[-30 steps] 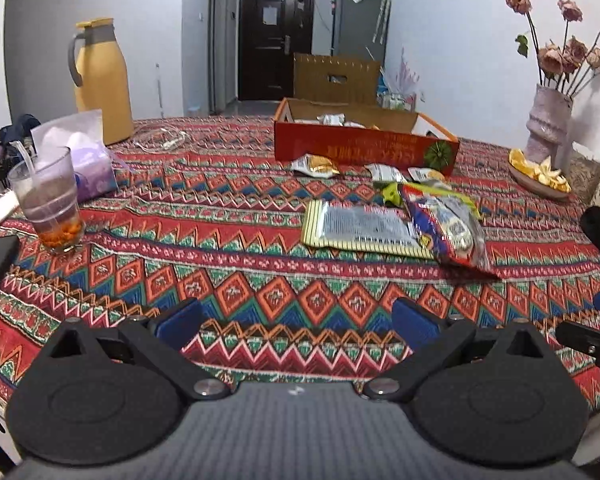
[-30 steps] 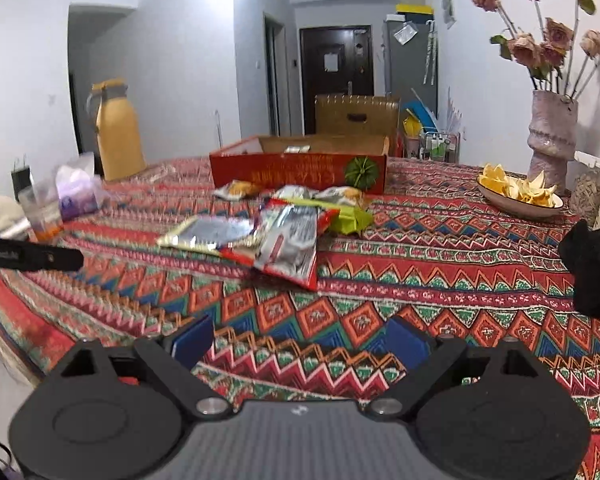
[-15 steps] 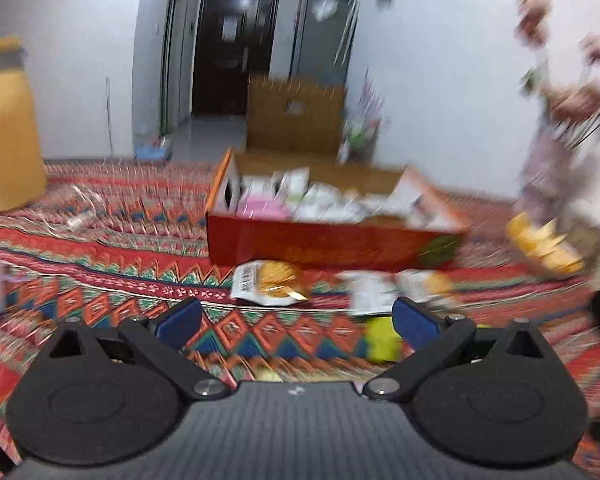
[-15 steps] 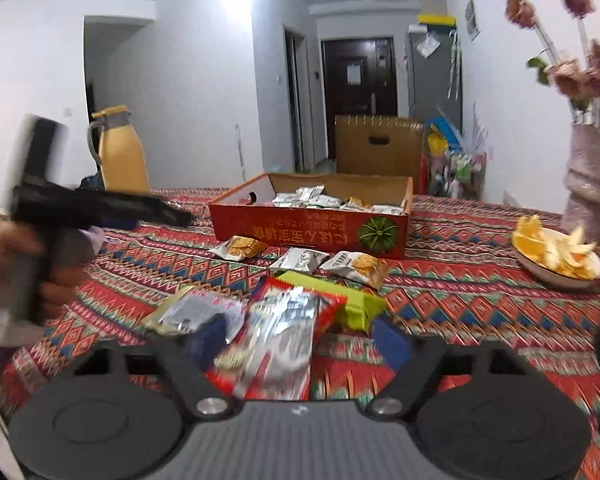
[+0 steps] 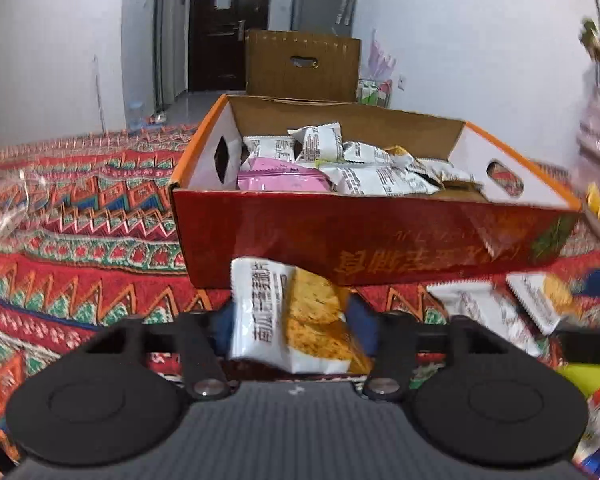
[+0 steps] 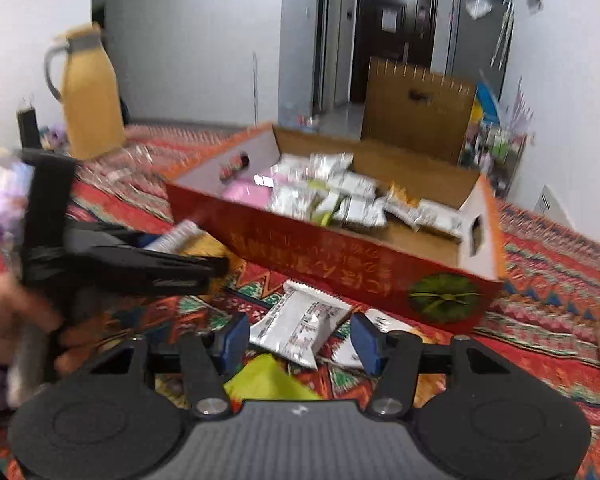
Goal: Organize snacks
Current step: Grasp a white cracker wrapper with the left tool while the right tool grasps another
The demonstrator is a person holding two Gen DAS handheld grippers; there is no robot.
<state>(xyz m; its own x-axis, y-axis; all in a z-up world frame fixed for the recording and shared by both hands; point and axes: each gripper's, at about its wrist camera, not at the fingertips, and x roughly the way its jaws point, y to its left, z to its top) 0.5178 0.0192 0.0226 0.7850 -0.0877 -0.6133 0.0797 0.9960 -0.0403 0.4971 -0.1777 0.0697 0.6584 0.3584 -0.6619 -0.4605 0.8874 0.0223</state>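
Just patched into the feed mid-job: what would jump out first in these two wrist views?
The red cardboard box dominates the middle of the patterned tablecloth, already holding many snack packets. Right before it, the left claw has just been closing on a white-and-orange snack packet. The right claw, also closing, straddles a white packet without visibly pressing it.

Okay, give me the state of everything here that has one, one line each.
left gripper: jaws just closing, pads against the white-and-orange snack packet
right gripper: jaws just closing, not yet pressing the white snack packet between them
red box: open-topped, partly filled with packets
dark door: shut
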